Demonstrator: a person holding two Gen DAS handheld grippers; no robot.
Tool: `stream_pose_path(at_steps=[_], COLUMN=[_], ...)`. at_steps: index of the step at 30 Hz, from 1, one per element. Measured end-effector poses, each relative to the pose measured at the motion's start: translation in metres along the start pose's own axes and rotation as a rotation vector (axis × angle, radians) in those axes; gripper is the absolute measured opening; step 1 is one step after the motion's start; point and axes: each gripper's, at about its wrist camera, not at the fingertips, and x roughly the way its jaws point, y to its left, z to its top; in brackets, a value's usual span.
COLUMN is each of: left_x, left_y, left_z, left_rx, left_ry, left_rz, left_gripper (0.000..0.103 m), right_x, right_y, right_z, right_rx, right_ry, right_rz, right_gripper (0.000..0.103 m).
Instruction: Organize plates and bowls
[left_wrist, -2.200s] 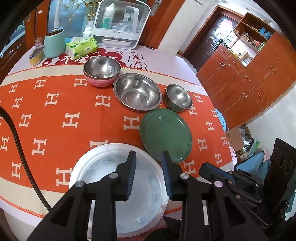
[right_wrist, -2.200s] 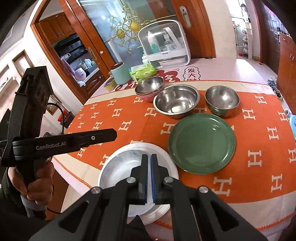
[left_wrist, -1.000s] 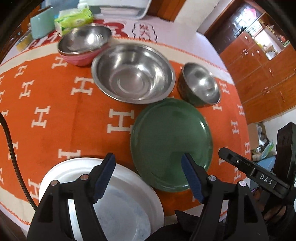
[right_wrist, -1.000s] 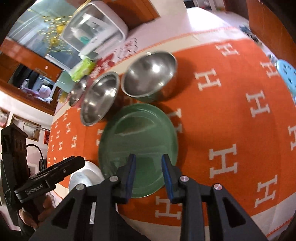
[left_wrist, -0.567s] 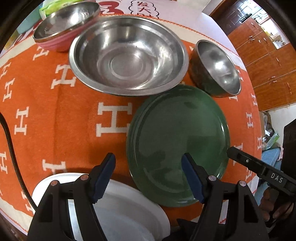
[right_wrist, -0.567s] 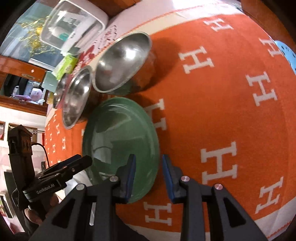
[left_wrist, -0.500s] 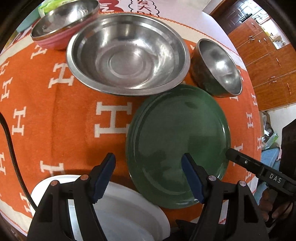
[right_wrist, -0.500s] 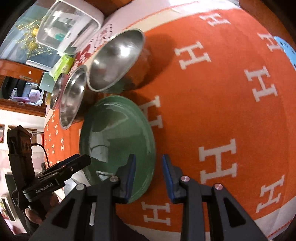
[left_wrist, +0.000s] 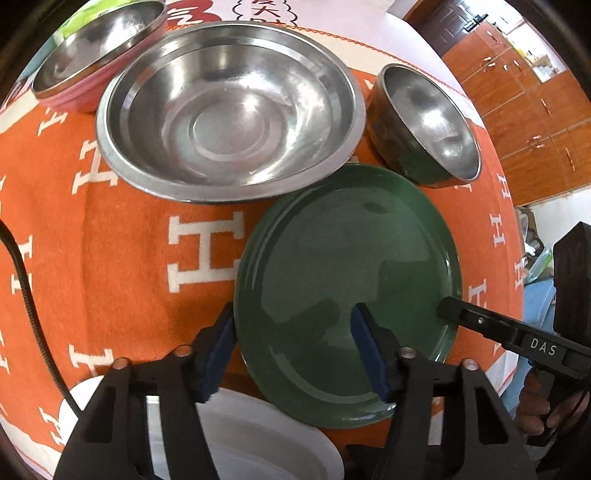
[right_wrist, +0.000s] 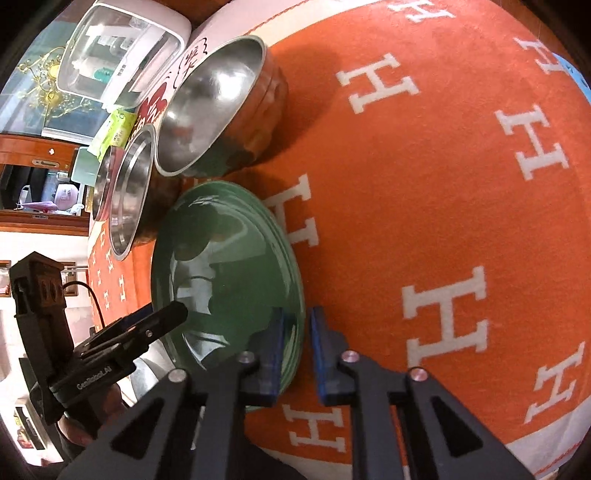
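A green plate (left_wrist: 347, 280) lies on the orange cloth; it also shows in the right wrist view (right_wrist: 221, 273). My left gripper (left_wrist: 295, 350) is wide open, its jaws either side of the plate's near left rim. My right gripper (right_wrist: 297, 350) is open with its jaws straddling the plate's right rim, one above and one outside. A white plate (left_wrist: 258, 443) lies at the front left. A large steel bowl (left_wrist: 229, 110), a small steel bowl (left_wrist: 424, 122) and a pink-sided steel bowl (left_wrist: 92, 55) stand behind.
The orange cloth with white H marks (right_wrist: 443, 184) covers the table. A white lidded box (right_wrist: 122, 55) and a green tissue pack (right_wrist: 116, 129) stand at the far edge. Wooden cabinets (left_wrist: 524, 92) are to the right.
Both grippers have come down closer to the green plate. The right gripper's jaws now straddle its right rim. The left gripper stays wide open.
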Motion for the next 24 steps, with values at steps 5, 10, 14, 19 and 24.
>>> stream_pose_path(at_steps=[5, 10, 14, 19, 24], left_x=[0.001, -0.001, -0.002, -0.011, -0.031], left_y=[-0.004, 0.004, 0.007, -0.001, -0.016], left_z=[0.003, 0.002, 0.001, -0.007, -0.018], left_rx=[0.007, -0.007, -0.001, 0.022, 0.069], left_ry=[-0.006, -0.012, 0.003, -0.008, -0.050], left_rz=[0.040, 0.033, 0.041, 0.044, 0.063], left_gripper=[0.042, 0.037, 0.037, 0.037, 0.037], right_x=[-0.001, -0.001, -0.006, -0.018, -0.033], right_y=[0.001, 0.002, 0.005, 0.005, 0.004], right_z=[-0.001, -0.003, -0.006, -0.013, -0.024], right_rx=[-0.001, -0.010, -0.027, -0.026, -0.034], right_ry=[0.001, 0.015, 0.006, -0.032, -0.071], right_rz=[-0.010, -0.012, -0.010, 0.006, 0.031], right_gripper=[0.011, 0.010, 0.010, 0.010, 0.010])
